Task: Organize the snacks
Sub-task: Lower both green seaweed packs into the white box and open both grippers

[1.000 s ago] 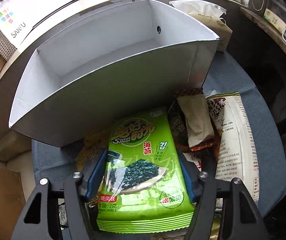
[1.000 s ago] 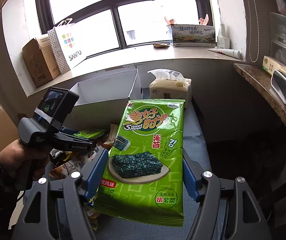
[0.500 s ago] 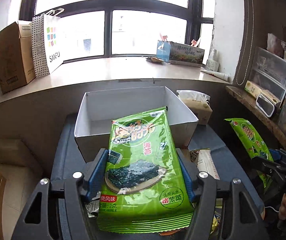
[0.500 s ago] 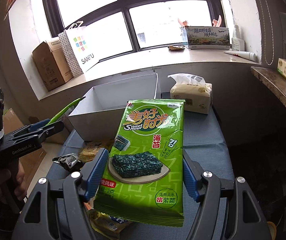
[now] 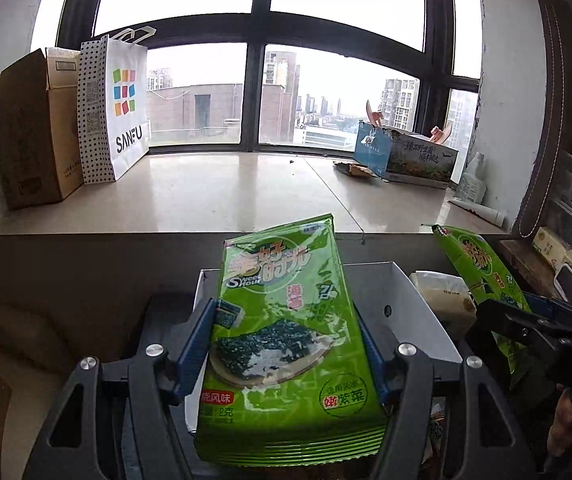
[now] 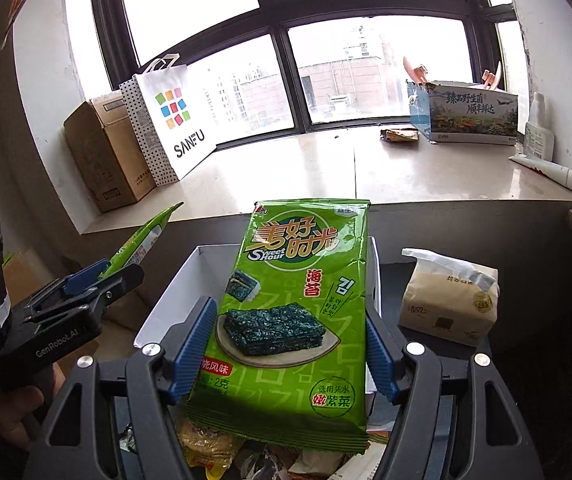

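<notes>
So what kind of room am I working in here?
Probably a lived-in flat, high up: a wide stone windowsill holds a brown cardboard box and white SANFU paper bag; a beige tissue pack sits nearby.

The left gripper point(image 5: 289, 354) is clamped by its blue pads on a green packet point(image 5: 286, 344), held upright and angled slightly downward. The right gripper point(image 6: 291, 350) grips a second packet point(image 6: 297, 312) likewise. A hand point(image 6: 18, 416) holds the left gripper's handle from below.
</notes>
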`<state>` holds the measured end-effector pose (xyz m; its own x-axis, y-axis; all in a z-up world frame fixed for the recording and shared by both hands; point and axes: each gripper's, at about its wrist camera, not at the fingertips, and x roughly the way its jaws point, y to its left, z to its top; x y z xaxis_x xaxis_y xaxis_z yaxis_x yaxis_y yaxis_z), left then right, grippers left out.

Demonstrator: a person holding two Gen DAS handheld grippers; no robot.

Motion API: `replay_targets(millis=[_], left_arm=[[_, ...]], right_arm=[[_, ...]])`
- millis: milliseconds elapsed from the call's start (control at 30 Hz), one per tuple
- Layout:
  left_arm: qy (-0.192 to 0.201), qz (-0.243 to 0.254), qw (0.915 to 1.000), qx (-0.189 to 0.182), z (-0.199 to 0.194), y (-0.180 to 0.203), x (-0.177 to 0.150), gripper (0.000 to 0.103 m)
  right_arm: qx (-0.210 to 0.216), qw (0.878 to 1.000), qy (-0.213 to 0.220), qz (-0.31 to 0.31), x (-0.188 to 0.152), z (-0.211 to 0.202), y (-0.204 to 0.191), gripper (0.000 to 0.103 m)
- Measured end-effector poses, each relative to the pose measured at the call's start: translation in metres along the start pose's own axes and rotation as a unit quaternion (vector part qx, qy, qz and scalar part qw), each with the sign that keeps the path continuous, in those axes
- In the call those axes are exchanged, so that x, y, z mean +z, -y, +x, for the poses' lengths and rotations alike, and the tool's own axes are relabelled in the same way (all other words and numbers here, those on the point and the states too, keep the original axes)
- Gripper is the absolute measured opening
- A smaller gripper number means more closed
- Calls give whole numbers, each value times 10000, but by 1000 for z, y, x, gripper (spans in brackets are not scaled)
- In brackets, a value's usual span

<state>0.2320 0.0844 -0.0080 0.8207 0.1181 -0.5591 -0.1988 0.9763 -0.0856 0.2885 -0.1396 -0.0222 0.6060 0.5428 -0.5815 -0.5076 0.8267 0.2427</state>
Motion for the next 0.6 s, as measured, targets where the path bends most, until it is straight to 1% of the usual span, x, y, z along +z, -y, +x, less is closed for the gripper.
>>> replay_targets(millis=[67, 133, 200, 267, 300, 333, 367, 400, 433, 600], left_arm=[[-230, 34, 9997, 124, 23, -1, 5, 70], [-403, 41, 9991, 110, 41, 1, 5, 70], [-499, 4, 9986, 157, 54, -2, 8, 71], [-550, -60, 9984, 140, 62, -4, 8, 72], [-565, -99, 9982, 176, 65, -6, 7, 76], [-612, -100, 9978, 240, 68, -7, 7, 86], [-645, -61, 9976, 240, 69, -7, 6, 95], [-620, -21, 9979, 199, 68, -7, 4, 103], [-562, 3, 9983, 134, 65, -8, 2, 103], [-384, -11, 9992, -73, 49, -10, -7, 103]], right_arm=[[-119, 9998, -149, 7, 14, 24, -7, 74], [-230, 9993, -283, -42, 24, 46, -13, 74], [-283, 9986, -425, -107, 30, 66, -17, 74], [-241, 9980, -559, -167, 34, 82, -18, 74], [-238, 9977, -604, -214, 36, 87, -18, 75], [-255, 9975, -618, -234, 37, 91, -17, 79], [-290, 9975, -611, -181, 39, 93, -14, 92], [-277, 9979, -583, -95, 39, 93, -9, 98], [-279, 9980, -573, -26, 39, 93, -5, 103], [-130, 9980, -610, 106, 30, 85, 9, 103]])
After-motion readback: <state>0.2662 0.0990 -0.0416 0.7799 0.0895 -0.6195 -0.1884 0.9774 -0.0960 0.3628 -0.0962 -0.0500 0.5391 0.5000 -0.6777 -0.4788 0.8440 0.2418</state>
